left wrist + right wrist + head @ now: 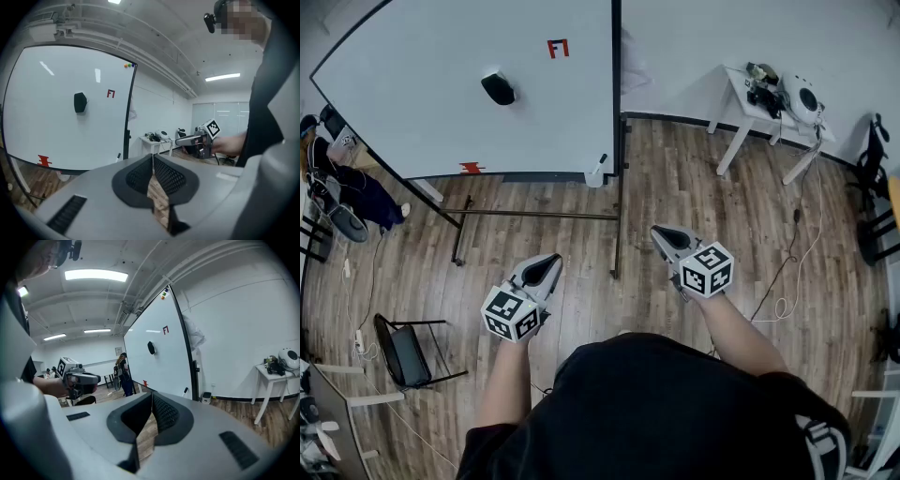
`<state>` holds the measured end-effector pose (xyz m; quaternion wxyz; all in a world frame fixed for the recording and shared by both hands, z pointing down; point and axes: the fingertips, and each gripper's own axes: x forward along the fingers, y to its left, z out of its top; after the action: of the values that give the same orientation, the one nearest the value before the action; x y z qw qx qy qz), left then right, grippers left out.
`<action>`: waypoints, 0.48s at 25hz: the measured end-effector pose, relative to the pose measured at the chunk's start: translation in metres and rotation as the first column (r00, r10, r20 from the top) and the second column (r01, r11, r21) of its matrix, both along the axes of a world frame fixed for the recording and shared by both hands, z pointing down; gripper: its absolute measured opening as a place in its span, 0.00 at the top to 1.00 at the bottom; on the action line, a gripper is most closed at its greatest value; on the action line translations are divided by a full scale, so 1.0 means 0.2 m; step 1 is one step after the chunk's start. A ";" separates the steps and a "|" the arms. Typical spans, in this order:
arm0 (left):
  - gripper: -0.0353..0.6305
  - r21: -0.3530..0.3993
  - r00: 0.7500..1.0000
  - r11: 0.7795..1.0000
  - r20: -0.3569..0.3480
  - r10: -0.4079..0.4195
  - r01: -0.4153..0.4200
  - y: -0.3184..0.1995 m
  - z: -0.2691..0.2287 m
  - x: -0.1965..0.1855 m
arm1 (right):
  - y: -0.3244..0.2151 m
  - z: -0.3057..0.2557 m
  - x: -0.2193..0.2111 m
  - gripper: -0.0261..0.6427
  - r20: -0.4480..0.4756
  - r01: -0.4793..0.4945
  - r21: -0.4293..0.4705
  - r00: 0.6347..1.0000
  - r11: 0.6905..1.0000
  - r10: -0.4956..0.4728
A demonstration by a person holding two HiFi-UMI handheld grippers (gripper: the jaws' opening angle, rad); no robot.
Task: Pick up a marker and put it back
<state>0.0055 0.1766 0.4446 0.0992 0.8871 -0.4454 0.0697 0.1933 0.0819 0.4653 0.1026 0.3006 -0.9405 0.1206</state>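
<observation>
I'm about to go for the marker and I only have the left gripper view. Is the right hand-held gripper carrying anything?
Observer: No. The right gripper view shows the right hand-held gripper with its jaws together and nothing between them.
Operator: Anything on the floor on my left side?
Observer: Yes. In the head view a black chair stands on the wood floor, to the left of the left hand-held gripper.
Operator: Is anyone else in the room?
Observer: Yes. The right gripper view shows a person standing by the left edge of the whiteboard.
</observation>
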 end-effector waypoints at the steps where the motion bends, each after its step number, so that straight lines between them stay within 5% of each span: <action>1: 0.92 0.001 1.000 1.000 0.000 -0.001 0.001 0.01 0.00 0.01 | 0.01 0.00 0.00 0.96 -0.004 0.004 0.002 1.000 1.000 -0.004; 12: 0.92 0.007 1.000 1.000 0.005 -0.029 0.029 0.05 -0.03 0.05 | 0.03 0.03 0.01 0.96 -0.001 0.033 0.006 0.999 0.999 -0.033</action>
<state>0.0151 0.1870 0.4382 0.0958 0.8806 -0.4589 0.0690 0.1955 0.0875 0.4713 0.1043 0.2853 -0.9457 0.1158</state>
